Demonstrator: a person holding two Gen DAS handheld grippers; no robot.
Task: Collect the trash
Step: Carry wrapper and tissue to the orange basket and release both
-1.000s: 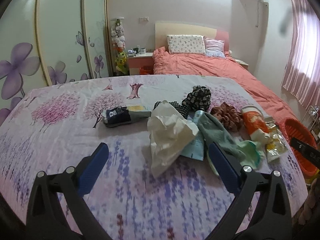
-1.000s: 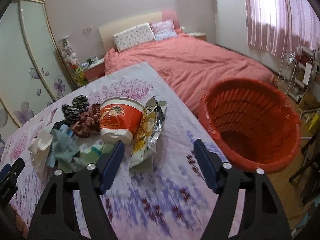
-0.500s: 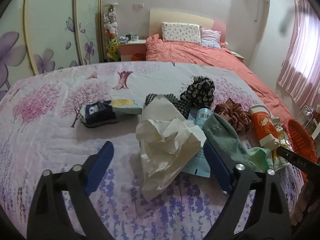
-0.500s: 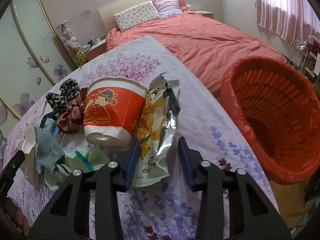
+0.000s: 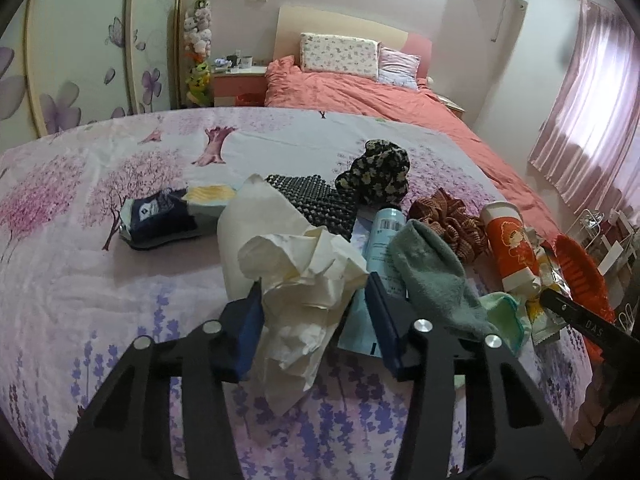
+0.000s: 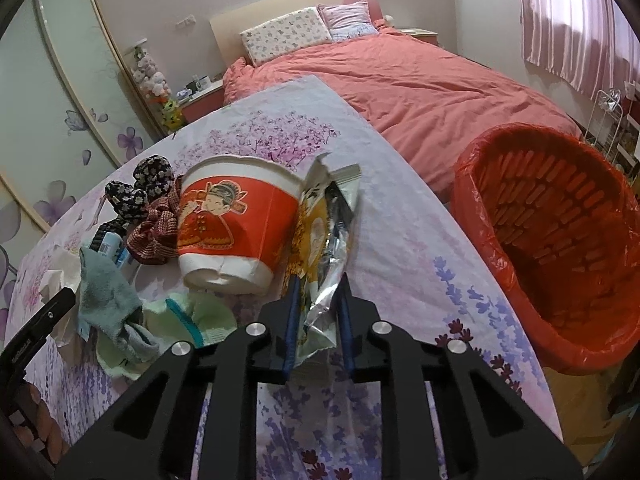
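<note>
Right tool (image 6: 318, 322) pinching the snack wrapper (image 6: 320, 256) near its bottom edge, left tool (image 5: 316, 320) narrowed around the crumpled tissue (image 5: 298, 280); lift both straight up, then swing to the red bin (image 6: 560, 240) right of the right tool.

Cream-white crumpled paper (image 5: 296, 276) sitting between blue-padded left gripper (image 5: 316, 312) fingers. Silver-and-yellow wrapper (image 6: 324, 256) showing between right gripper (image 6: 318, 320) blue pads. Left of it, red-and-white cup (image 6: 236, 232) showing a cartoon figure; right, red basket (image 6: 560, 240). Lilac floral-print sheet (image 6: 400, 240) lying underneath; grey-green sock (image 5: 432, 280) right of the paper.
</note>
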